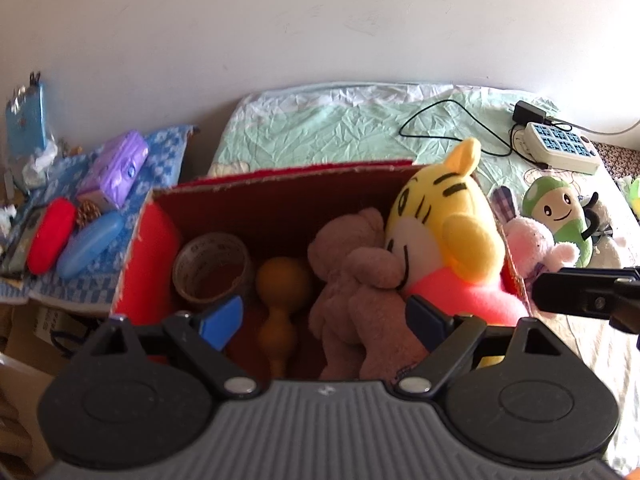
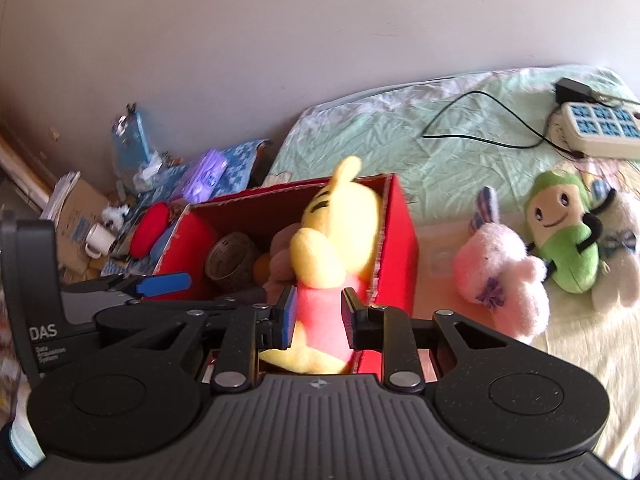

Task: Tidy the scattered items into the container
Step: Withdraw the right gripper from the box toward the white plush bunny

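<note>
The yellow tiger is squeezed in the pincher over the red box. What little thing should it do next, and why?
Probably open the right gripper and let go. It is shut on the yellow tiger, which already sits inside the red box beside the brown teddy, so releasing finishes that toy.

A yellow tiger plush [image 2: 336, 240] in a pink shirt stands upright at the right end of the red box [image 2: 400, 240], centre frame, pink bunny [image 2: 500, 280] lying right.
</note>
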Action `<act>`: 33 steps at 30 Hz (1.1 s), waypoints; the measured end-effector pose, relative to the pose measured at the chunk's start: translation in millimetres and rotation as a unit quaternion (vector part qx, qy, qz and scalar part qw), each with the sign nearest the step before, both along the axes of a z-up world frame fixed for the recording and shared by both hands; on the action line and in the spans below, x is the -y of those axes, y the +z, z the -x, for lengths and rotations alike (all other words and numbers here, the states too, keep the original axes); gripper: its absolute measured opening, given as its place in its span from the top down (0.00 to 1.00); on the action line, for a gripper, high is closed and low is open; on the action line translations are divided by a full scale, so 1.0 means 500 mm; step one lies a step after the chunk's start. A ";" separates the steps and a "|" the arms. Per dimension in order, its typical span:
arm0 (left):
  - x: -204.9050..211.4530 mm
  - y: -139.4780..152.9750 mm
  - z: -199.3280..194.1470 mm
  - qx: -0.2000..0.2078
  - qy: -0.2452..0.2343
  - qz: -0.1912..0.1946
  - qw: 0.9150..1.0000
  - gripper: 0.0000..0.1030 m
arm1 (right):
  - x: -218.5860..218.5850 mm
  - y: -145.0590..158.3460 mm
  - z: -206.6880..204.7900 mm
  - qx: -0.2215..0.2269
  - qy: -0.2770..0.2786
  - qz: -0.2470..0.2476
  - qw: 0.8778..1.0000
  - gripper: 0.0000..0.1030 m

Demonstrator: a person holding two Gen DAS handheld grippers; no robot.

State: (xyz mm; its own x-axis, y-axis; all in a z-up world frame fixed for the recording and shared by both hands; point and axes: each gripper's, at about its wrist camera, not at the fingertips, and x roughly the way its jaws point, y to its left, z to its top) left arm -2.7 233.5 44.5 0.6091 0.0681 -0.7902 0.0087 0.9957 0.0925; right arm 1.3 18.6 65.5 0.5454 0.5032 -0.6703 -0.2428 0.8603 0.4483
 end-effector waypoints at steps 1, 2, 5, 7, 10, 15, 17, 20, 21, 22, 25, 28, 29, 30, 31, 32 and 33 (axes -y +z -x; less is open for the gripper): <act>0.004 0.002 -0.004 0.002 -0.004 -0.005 1.000 0.15 | 0.006 -0.001 0.002 0.000 -0.009 -0.002 1.000 0.75; 0.008 0.005 -0.007 0.004 -0.008 -0.010 1.000 0.15 | 0.013 -0.002 0.005 0.000 -0.020 -0.004 1.000 0.75; 0.022 0.018 -0.019 0.019 -0.024 -0.019 0.999 0.15 | 0.036 -0.008 0.017 0.005 -0.051 -0.015 0.999 0.75; 0.039 0.029 -0.020 0.034 -0.028 -0.028 0.999 0.15 | 0.054 -0.018 0.026 0.006 -0.063 -0.021 0.998 0.75; 0.072 0.044 -0.012 0.051 -0.031 -0.037 0.998 0.15 | 0.086 -0.036 0.034 0.004 -0.064 -0.031 0.997 0.74; 0.129 0.054 -0.004 0.047 -0.021 -0.024 0.998 0.15 | 0.140 -0.050 0.034 0.002 -0.056 -0.022 0.998 0.74; 0.151 0.053 -0.005 0.036 -0.010 -0.021 0.999 0.15 | 0.163 -0.053 0.035 0.004 -0.046 -0.018 0.999 0.74; 0.184 0.054 0.004 0.029 0.002 -0.004 1.000 0.15 | 0.193 -0.065 0.035 0.001 -0.029 -0.014 0.999 0.74; 0.196 0.055 0.007 0.030 0.001 0.003 1.000 0.15 | 0.202 -0.070 0.034 0.000 -0.024 -0.012 1.000 0.74; 0.210 0.057 0.011 0.032 -0.001 0.008 0.999 0.15 | 0.212 -0.075 0.032 -0.001 -0.019 -0.011 1.000 0.74; 0.255 0.058 0.025 0.039 -0.010 0.018 0.999 0.15 | 0.245 -0.091 0.024 -0.009 -0.012 -0.006 1.000 0.74; 0.298 0.048 0.026 0.031 -0.020 0.030 0.999 0.15 | 0.284 -0.097 0.020 -0.013 -0.014 -0.004 1.000 0.74; 0.311 0.043 0.025 0.029 -0.024 0.032 0.999 0.15 | 0.297 -0.098 0.017 -0.013 -0.016 -0.002 1.000 0.74; 0.324 0.037 0.024 0.026 -0.028 0.033 0.999 0.15 | 0.311 -0.098 0.014 -0.012 -0.021 0.000 1.000 0.74; 0.336 0.032 0.023 0.022 -0.033 0.036 0.999 0.15 | 0.325 -0.098 0.009 -0.012 -0.028 -0.001 1.000 0.74; 0.347 0.027 0.022 0.019 -0.038 0.040 0.998 0.15 | 0.339 -0.099 0.004 -0.014 -0.035 -0.005 0.999 0.74; 0.358 0.023 0.021 0.017 -0.043 0.045 0.998 0.15 | 0.353 -0.099 -0.001 -0.016 -0.040 -0.011 0.999 0.74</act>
